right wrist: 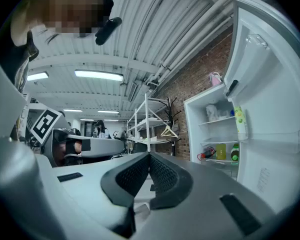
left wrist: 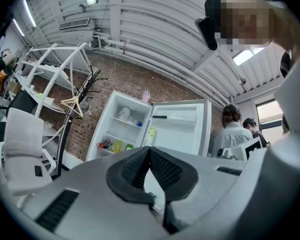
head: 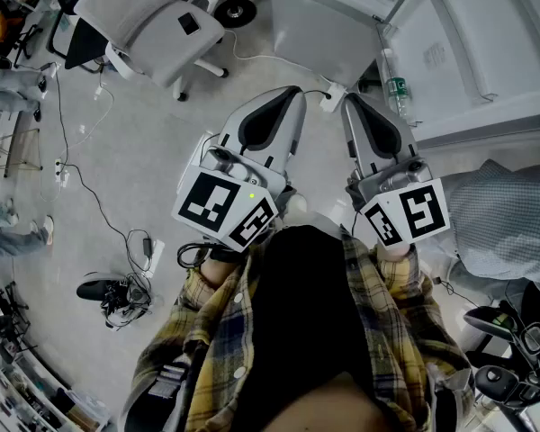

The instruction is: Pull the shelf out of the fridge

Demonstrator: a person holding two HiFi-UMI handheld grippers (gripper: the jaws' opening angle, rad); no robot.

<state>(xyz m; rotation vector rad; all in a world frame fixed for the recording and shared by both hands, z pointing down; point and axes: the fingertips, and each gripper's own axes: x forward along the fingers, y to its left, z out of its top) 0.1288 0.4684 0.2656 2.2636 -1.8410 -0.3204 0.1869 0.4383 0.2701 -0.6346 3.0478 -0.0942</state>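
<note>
White shelf [left wrist: 128,123] level across fridge [left wrist: 135,105]

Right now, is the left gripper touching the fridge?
Apart. In its own view the left gripper is shut on nothing, and the open fridge stands well beyond its tips.

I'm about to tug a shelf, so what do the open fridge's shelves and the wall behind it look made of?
The thin pale shelves in the open white fridge look like glass or clear plastic, white-edged; which, I cannot tell. The red-brown wall is matt bare brick, by its mortar lines.
</note>
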